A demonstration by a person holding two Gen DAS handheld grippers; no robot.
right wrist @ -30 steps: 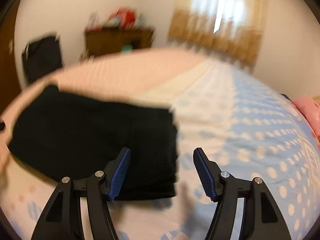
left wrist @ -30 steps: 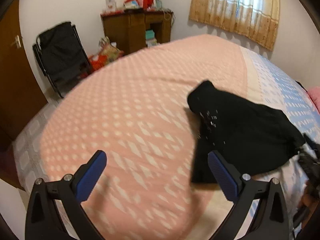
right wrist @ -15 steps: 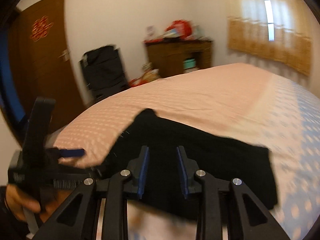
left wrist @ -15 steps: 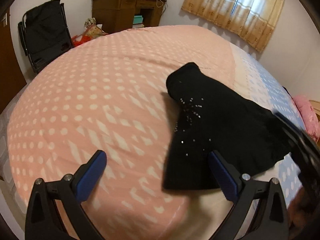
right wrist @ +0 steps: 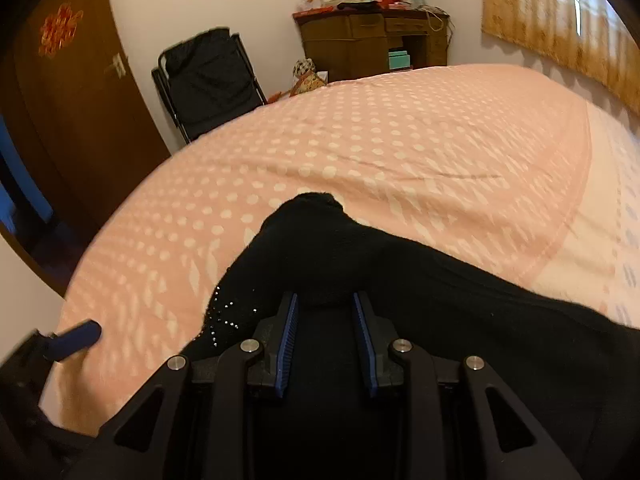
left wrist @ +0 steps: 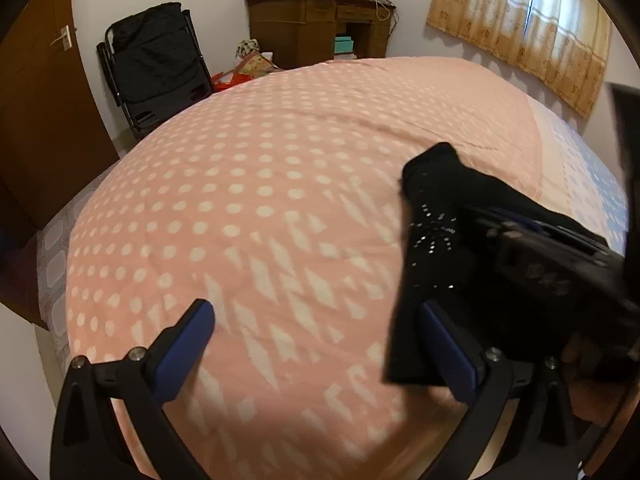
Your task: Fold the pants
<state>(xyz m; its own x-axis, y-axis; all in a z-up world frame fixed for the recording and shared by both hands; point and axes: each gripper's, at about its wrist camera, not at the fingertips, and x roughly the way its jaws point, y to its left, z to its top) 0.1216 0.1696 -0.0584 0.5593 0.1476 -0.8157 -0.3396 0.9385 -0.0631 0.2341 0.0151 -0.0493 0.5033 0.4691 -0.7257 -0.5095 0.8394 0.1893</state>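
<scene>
Pants: black pants (right wrist: 460,320) lie folded flat on the pink side of the bed (right wrist: 400,140), ready for another fold.
Right gripper: the right gripper (right wrist: 326,320) is over the pants' middle; its jaws have just narrowed, a slim gap is left, and whether they pinch cloth is unclear.
Left gripper: the left gripper (left wrist: 316,340) is wide open and empty, straddling the pants' near left edge, likely to lift it.
</scene>
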